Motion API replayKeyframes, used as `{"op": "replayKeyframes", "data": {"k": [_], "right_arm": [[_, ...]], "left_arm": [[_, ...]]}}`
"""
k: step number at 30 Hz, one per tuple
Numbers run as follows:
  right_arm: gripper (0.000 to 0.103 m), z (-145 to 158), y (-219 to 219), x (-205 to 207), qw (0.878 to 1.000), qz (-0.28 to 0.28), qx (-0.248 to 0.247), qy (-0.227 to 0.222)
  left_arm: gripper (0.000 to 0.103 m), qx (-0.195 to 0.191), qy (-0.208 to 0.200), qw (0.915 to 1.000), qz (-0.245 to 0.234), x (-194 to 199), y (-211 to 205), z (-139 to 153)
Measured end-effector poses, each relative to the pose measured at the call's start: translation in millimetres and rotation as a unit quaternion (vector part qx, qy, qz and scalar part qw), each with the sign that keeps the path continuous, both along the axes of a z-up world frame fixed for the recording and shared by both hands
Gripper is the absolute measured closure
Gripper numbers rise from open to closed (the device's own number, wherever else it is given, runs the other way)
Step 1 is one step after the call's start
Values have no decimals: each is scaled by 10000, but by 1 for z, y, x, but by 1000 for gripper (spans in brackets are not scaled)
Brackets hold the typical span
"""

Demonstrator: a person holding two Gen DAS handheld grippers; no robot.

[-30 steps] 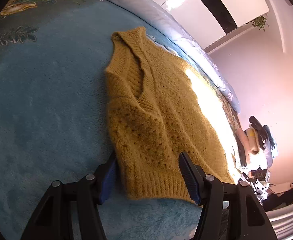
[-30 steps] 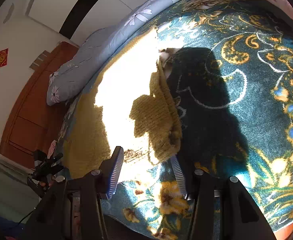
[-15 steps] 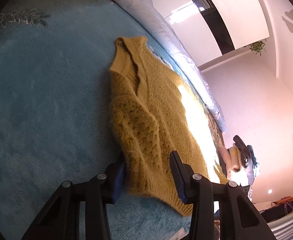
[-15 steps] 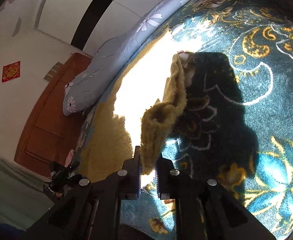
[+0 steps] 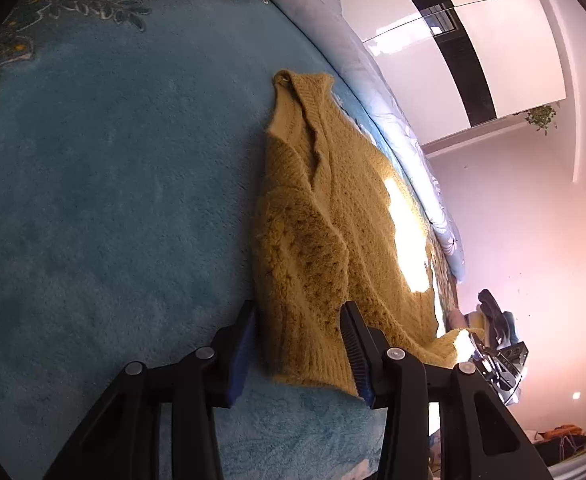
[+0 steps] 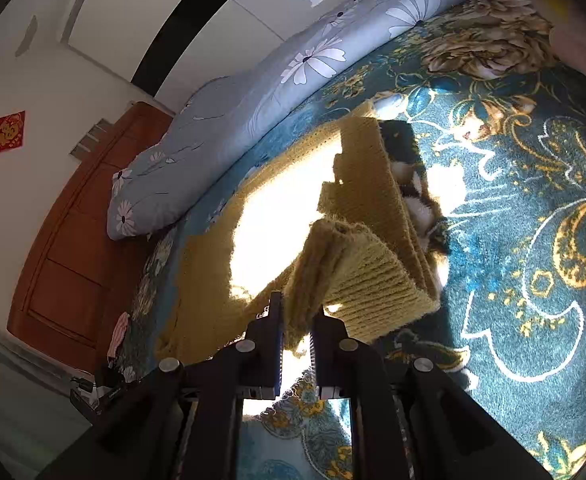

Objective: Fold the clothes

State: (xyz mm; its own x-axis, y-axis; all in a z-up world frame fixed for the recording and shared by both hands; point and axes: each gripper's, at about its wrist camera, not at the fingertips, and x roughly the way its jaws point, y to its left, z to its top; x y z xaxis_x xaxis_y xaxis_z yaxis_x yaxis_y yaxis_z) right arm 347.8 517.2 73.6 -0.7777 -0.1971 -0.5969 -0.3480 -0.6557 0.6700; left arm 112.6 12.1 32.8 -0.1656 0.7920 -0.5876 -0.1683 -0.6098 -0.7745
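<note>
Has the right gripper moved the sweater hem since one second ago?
Yes. The right gripper shut on the sweater hem and lifted it off the blanket.

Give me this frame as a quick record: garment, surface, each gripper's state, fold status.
garment: mustard knit vest, mostly flat
surface: teal floral blanket on bed
left gripper: open, fingers straddling the hem corner
right gripper: shut on the vest's other corner, lifted off the blanket
fold status: right corner raised, fold not completed
background: floral pillow along bed edge
</note>
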Motion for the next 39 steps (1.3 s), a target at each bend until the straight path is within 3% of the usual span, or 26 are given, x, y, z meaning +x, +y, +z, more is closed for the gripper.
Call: {"op": "replayKeyframes", "data": {"k": [4, 5, 6, 11, 13, 17, 22, 26, 30, 39], "right_arm": [[91, 2, 1, -23, 9995, 140, 59, -287], [91, 4, 2, -27, 9994, 162, 44, -294], [91, 6, 4, -29, 9994, 174, 25, -289], [91, 11, 22, -49, 9994, -54, -5, -347], [91, 1, 31, -60, 9984, -189, -69, -527], [89, -21, 41, -74, 9944, -325, -94, -1000], [63, -13, 32, -65, 9969, -144, 54, -778], [63, -6, 25, -62, 9986, 120, -140, -502], [63, -15, 13, -75, 9970, 342, -335, -602], [63, -41, 1, -120, 9926, 295, -808, -862]], "left_arm": [[59, 162, -20, 9997, -204, -3, 21, 8], [65, 144, 62, 9997, -213, -4, 24, 11], [77, 103, 133, 9997, -195, -9, 29, 15], [89, -61, 458, 9989, -66, -40, 51, 28], [89, -113, 531, 9985, 30, -59, 53, 30], [88, -56, 211, 9997, 103, -92, 52, 18], [84, 112, -26, 9999, 111, -103, 58, 3], [75, 335, -79, 9994, 100, -104, 50, 1], [66, 486, -196, 9986, 25, -105, 48, 1], [64, 416, -504, 9978, -67, -113, 63, -8]]}}
